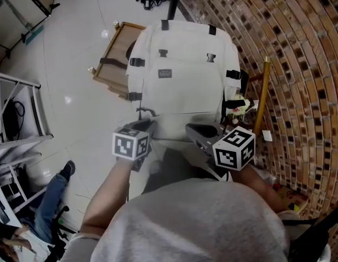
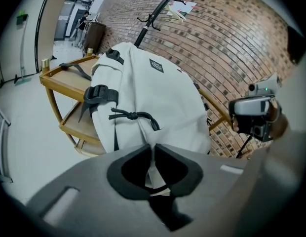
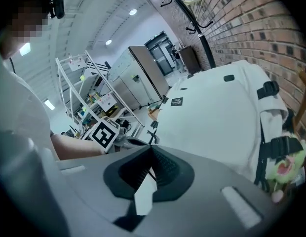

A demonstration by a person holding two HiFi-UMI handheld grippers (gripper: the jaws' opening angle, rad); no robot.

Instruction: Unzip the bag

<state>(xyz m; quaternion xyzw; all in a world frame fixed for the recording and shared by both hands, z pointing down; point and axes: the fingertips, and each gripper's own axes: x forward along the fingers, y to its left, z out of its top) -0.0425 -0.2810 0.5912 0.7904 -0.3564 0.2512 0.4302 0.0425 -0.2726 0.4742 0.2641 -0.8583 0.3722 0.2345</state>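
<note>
Now left gripper [image 2: 153,149] pinched fabric [image 2: 155,176], right gripper [image 3: 150,149] a white tab [image 3: 144,196], at the backpack's [image 1: 182,75] near edge, bag stretching ahead.

Print is showing in places, but none of it is coming through as readable words.
A small dark label [image 1: 165,73] is sitting on the front of the white bag [image 1: 182,48], and its pale lettering is staying too small to make out in any view. Black-and-white square markers, patterns rather than letters, are showing on one cube [image 1: 130,144] and on the other cube [image 1: 234,147]. Printed sheets [image 3: 76,61] are hanging on the wire shelves [image 3: 91,95], too far off to read.
</note>
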